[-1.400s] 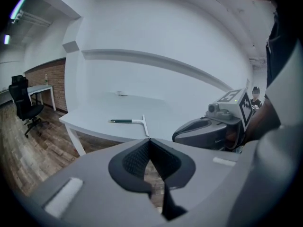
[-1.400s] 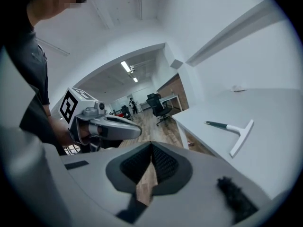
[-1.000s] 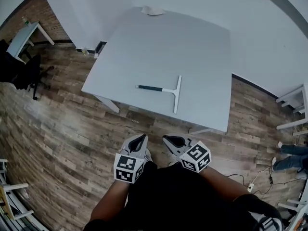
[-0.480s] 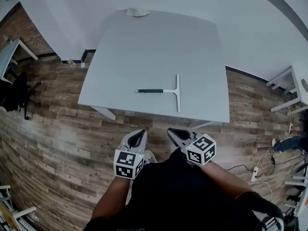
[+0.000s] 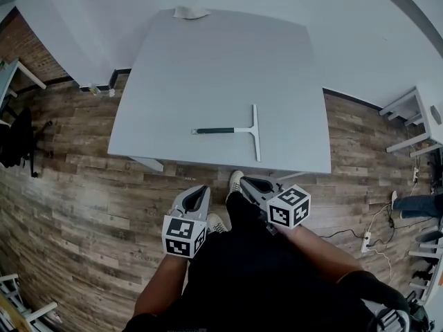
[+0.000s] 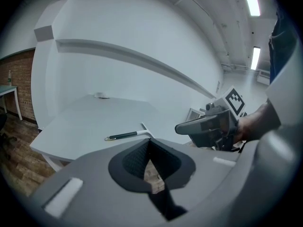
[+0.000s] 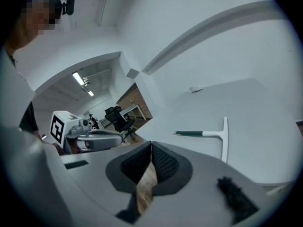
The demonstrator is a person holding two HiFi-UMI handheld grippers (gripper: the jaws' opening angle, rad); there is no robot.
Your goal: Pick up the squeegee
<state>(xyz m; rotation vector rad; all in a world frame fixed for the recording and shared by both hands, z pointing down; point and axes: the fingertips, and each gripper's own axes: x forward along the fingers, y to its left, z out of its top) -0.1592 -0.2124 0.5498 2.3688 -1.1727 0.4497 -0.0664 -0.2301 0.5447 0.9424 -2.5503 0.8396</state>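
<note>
Green-handled squeegee (image 5: 239,130) is lying on the table (image 5: 221,68), handle pointing left, blade running up-down. Left gripper (image 5: 199,194) and right gripper (image 5: 248,182) are sitting shut, empty.

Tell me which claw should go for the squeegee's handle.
Left, probably. In the head view the left claw lines up with the dark handle of the squeegee, while the right claw faces its blade end. Both are shut, empty and short of the table, so either must open first.
</note>
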